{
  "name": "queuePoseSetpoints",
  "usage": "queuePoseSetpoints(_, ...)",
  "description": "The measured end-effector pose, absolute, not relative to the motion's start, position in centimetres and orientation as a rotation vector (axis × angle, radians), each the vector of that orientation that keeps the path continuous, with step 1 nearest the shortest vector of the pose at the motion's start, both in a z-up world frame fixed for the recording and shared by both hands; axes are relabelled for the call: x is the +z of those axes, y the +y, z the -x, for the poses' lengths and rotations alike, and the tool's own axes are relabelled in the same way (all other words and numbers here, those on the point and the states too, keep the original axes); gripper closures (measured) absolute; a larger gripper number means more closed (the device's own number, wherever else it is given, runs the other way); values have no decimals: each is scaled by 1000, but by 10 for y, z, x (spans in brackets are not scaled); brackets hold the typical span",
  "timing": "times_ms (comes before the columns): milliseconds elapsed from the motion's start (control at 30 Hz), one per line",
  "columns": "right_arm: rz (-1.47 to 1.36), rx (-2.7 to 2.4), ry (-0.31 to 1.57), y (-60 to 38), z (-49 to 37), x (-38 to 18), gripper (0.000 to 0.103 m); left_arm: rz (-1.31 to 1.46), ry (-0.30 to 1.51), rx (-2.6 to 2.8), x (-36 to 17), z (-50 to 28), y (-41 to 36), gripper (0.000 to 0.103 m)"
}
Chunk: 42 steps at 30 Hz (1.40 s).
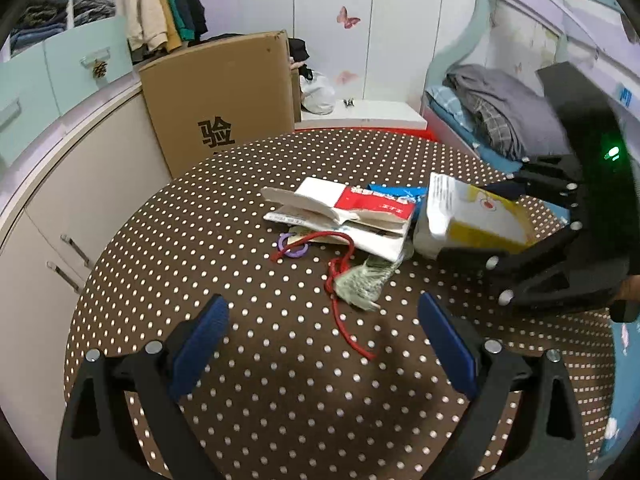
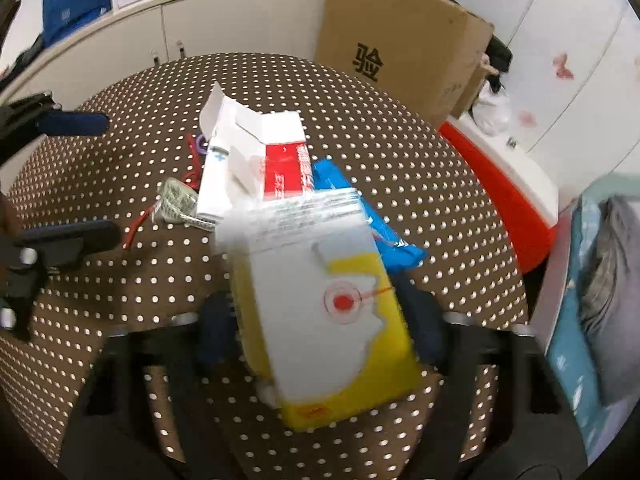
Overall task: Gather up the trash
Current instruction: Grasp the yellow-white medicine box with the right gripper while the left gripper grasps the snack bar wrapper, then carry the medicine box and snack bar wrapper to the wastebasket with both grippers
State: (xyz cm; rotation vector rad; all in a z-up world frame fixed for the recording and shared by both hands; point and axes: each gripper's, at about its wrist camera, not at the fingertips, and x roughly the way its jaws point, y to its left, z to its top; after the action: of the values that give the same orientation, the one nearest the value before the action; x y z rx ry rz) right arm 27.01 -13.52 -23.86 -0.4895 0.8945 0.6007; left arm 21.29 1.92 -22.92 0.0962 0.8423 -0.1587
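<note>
Trash lies on a round brown polka-dot table (image 1: 240,408). My right gripper (image 2: 320,316) is shut on a yellow and white packet (image 2: 332,304), held just above the table; it also shows in the left wrist view (image 1: 476,220), with the right gripper (image 1: 480,224) around it. A torn white and red carton (image 1: 340,216) (image 2: 260,160), a blue wrapper (image 1: 400,194) (image 2: 380,232), a crumpled greenish wrapper (image 1: 360,284) (image 2: 176,200), a red string (image 1: 344,320) and a purple ring (image 1: 294,246) lie at the table's middle. My left gripper (image 1: 324,344) (image 2: 76,176) is open and empty, short of the string.
A large cardboard box (image 1: 224,96) (image 2: 400,40) stands behind the table. Cream cabinets (image 1: 80,200) run along the left. A bed with grey clothes (image 1: 500,112) is at the right. A red-rimmed tub (image 2: 508,200) sits beyond the table's far edge.
</note>
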Motion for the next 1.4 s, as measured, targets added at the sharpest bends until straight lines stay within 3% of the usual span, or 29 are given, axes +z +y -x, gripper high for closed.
queuePoseSetpoints(200,322,611,916,-166,-255,-237,44,-168,841,-199,-236,-225,4,13)
queuePoseSetpoints(267,262,591,915,-181,-248,-234,44,-189,853,-235,-237,-227,-2,29)
queuePoseSetpoints(367,144,571,901,-205,-237,-228,44,-222,872,-273,-243,-230,-11,46)
queuePoseSetpoints(500,63,539,887,-226,-228,-221,44,-263,884,-306,-251,-231,-24,59)
queuePoseSetpoints(567,43,528,884,-233,-224,-219,44,-254,886,-324,-249,-230,-27,76)
queuePoseSetpoints(633,26,520,883,-239,-221,-218,44,-246,888,-321,-247,-226,-27,82)
queuePoseSetpoints(900,-21,518,884,-247,-203,-219,44,-174,892,-355,-249,-179,-20,84)
queuePoseSetpoints(1000,-30,518,891,-247,-196,-221,44,-166,889,-365,-250,-164,-16,80)
queuePoseSetpoints(1033,-33,520,893,-247,-194,-222,44,-170,887,-363,-251,-159,-16,76)
queuePoseSetpoints(1100,-36,521,894,-246,-190,-223,44,-205,886,-340,-253,-157,-18,56)
queuePoseSetpoints(1167,-40,520,894,-245,-187,-223,44,-216,877,-337,-252,-160,-21,51)
queuePoseSetpoints(1200,-42,519,893,-245,-186,-223,44,-213,875,-349,-251,-162,-23,52)
queuePoseSetpoints(1267,-51,517,887,-246,-183,-222,44,-209,884,-372,-252,-168,-27,80)
queuePoseSetpoints(1400,-57,507,866,-254,-174,-217,44,-185,888,-413,-246,-164,-36,87)
